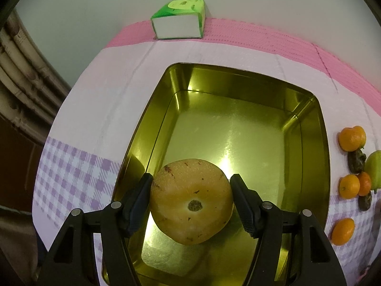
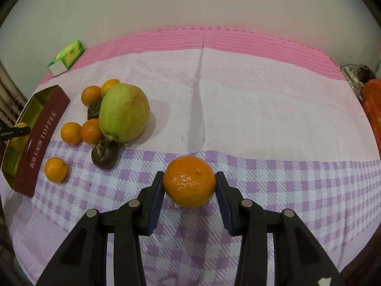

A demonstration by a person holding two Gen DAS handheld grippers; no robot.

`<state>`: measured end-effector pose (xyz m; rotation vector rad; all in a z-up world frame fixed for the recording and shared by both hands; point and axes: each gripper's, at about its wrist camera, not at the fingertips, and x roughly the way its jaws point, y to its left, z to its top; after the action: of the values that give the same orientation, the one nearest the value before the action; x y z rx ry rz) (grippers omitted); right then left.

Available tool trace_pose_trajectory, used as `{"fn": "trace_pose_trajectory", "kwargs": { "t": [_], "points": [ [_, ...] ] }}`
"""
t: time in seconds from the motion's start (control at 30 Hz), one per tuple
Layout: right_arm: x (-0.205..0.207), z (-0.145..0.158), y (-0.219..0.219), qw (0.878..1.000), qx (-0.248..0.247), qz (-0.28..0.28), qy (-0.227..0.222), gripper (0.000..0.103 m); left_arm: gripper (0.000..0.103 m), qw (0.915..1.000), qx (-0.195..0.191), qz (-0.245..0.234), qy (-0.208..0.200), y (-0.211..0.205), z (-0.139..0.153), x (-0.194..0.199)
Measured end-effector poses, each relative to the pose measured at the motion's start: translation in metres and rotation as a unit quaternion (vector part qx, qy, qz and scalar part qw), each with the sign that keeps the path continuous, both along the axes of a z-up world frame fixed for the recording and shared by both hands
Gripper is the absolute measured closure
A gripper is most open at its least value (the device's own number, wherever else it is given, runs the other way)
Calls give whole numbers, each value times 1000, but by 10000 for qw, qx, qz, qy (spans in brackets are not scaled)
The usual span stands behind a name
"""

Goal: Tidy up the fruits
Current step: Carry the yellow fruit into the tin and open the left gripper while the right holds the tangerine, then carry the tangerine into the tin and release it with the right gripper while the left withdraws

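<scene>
- Tabletop cloth (image 2: 250, 100), white in the middle with a pink knitted band at the far edge and purple gingham near the camera, is covering the whole surface.
- Rectangular gold-lined metal tin (image 1: 316, 128), dark red outside with "TOFFEE" lettering in the right wrist view, is sitting at the cloth's left side; its shiny floor is showing bare beyond the fruit.
- Left gripper (image 1: 191, 202) is pointing steeply down into the tin, jaws gripping the round tan-brown russet pear (image 1: 190, 200), both pads pressing its sides; the pear is sitting low inside the tin's near end, cannot tell whether it is touching the floor.
- Right gripper (image 2: 189, 186) is hanging over the gingham part, jaws closed on a glossy orange mandarin (image 2: 189, 182), pads touching both sides; cannot tell if it is lifted or resting.
- Large green-yellow pear with a reddish blush (image 2: 123, 113) is lying just right of the tin, leaning among the loose fruit.
- Green-and-white tissue pack (image 1: 178, 19) is lying on the pink band by the wall.
- Two dark brown wrinkled round fruits (image 2: 104, 153) are lying touching the big pear.
- Five small mandarins (image 2: 56, 169) are clustering around the big pear; one is sitting apart, nearest the tin.
</scene>
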<state>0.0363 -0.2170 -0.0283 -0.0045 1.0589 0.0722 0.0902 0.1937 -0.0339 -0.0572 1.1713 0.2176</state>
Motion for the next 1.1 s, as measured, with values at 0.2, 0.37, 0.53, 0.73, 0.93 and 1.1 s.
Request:
{"fn": "trace_pose_trajectory", "kwargs": {
  "t": [0.2, 0.37, 0.53, 0.73, 0.93, 1.1],
  "points": [
    [1, 4, 3, 10000, -39, 2, -41, 64, 36, 9999, 100, -75, -21, -2, -1, 1],
    [3, 16, 5, 9999, -46, -22, -155, 64, 36, 9999, 91, -81, -43, -2, -1, 0],
    [6, 28, 12, 9997, 13, 17, -240, 64, 36, 9999, 108, -98, -51, -2, 0, -2],
    [12, 42, 37, 9989, 57, 300, -349, 64, 35, 9998, 64, -89, -173, 0, 8, -5],
    [16, 50, 70, 9968, 89, 693, -398, 64, 23, 9988, 169, -176, -421, -4, 23, -9],
    [18, 56, 103, 9932, 176, 1071, -426, 64, 22, 9982, 178, -170, -538, -4, 32, -12]
  ]
}}
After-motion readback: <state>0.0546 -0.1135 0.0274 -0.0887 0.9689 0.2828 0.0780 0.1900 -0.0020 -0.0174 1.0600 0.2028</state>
